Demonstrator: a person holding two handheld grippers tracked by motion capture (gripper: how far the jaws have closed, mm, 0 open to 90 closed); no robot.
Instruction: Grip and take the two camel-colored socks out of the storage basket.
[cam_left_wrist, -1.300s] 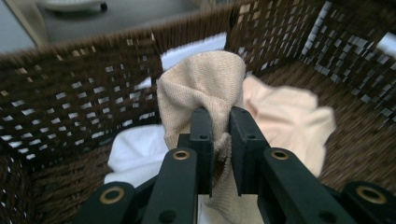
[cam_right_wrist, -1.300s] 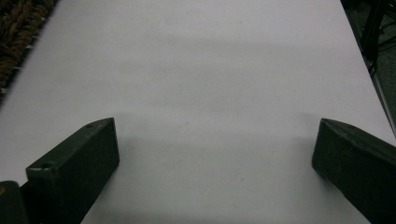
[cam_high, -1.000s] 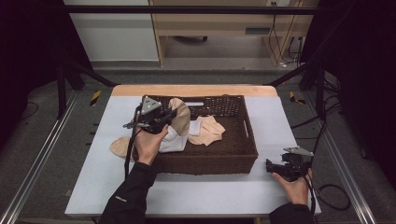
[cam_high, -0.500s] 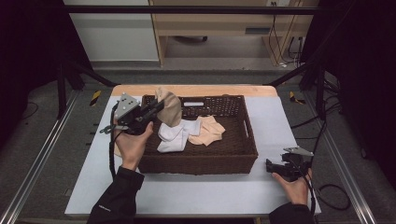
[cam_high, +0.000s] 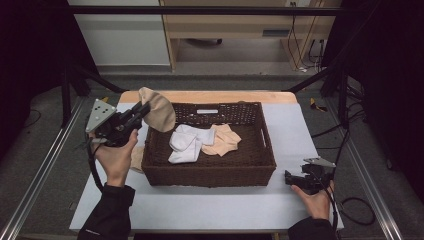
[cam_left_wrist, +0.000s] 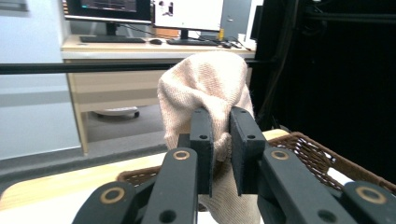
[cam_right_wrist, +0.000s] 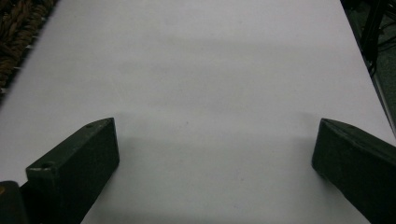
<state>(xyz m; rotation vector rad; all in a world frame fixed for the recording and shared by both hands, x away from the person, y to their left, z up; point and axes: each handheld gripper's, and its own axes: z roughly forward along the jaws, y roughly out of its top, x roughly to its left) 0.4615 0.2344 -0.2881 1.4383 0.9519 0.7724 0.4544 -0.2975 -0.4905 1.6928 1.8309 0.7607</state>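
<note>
My left gripper (cam_high: 141, 111) is shut on a beige sock (cam_high: 157, 111), held in the air over the left far corner of the dark wicker basket (cam_high: 210, 172). In the left gripper view the beige sock (cam_left_wrist: 205, 88) bunches above and between the jaws of the left gripper (cam_left_wrist: 220, 116). Inside the basket lie a white sock (cam_high: 187, 143) and a peach sock (cam_high: 225, 140). Another beige sock (cam_high: 136, 157) lies on the table left of the basket. My right gripper (cam_high: 289, 178) rests on the table right of the basket; the right gripper (cam_right_wrist: 215, 140) stands open over bare table.
The white table (cam_high: 210, 205) has a wooden far edge (cam_high: 220, 96). Metal frame rails run along both sides. A desk with monitors (cam_left_wrist: 140, 9) stands beyond the table. The basket's edge (cam_right_wrist: 18, 23) lies to the left of the right gripper.
My left gripper has lifted the beige sock out of the basket and carried it up and to the left. The right gripper has stayed where it was.
</note>
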